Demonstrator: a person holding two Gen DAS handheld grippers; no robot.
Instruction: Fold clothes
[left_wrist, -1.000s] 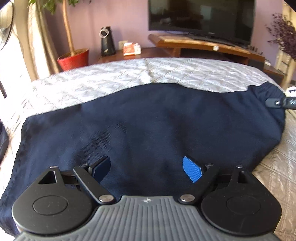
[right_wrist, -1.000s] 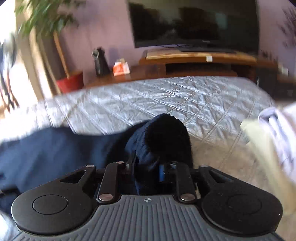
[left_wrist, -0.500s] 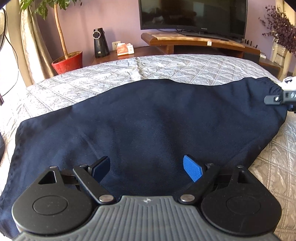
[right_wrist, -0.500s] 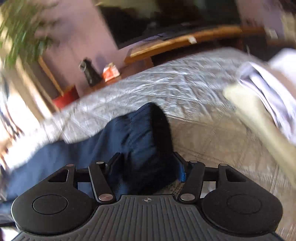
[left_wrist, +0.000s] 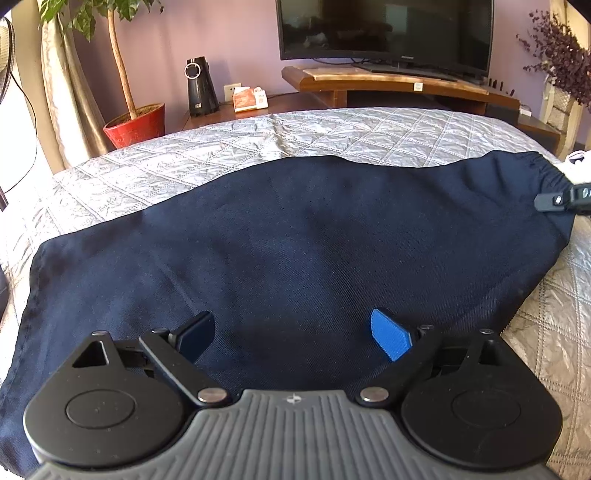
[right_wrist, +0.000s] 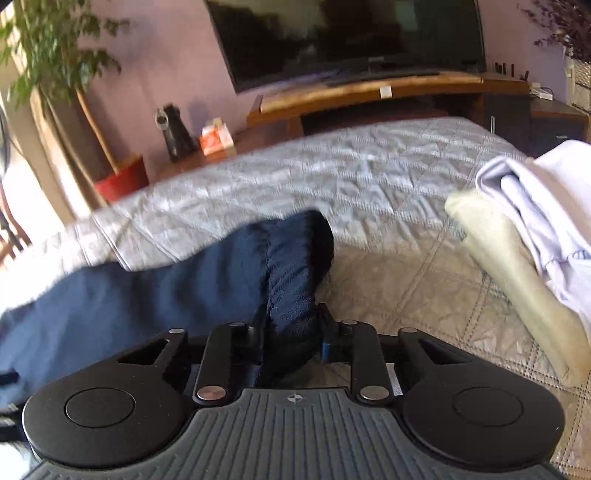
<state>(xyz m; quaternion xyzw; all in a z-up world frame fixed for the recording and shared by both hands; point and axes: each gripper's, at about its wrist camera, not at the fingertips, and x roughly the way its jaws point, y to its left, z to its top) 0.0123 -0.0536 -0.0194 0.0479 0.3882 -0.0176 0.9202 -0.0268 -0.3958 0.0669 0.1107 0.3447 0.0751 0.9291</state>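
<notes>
A navy garment (left_wrist: 295, 229) lies spread across the grey quilted bed (left_wrist: 332, 133). My left gripper (left_wrist: 291, 321) hovers just above its near middle. Its jaws are wide, still opening, and grip nothing. At the right end, the bunched gathered edge of the garment (right_wrist: 295, 266) sits between the fingers of my right gripper (right_wrist: 293, 325), whose jaws are closing and press on the cloth. In the left wrist view, one fingertip of the right gripper (left_wrist: 554, 201) shows at that gathered end.
A stack of pale folded clothes (right_wrist: 517, 240) lies on the bed right of my right gripper. Beyond the bed stand a TV (left_wrist: 384, 33) on a wooden stand (left_wrist: 388, 83), a black speaker (left_wrist: 201, 88) and a red plant pot (left_wrist: 136, 125).
The right gripper's jaws widened around the bunched end, then narrowed on it again, while its view rolled back. The garment now lies flatter and more stretched out. The left gripper stayed put.
</notes>
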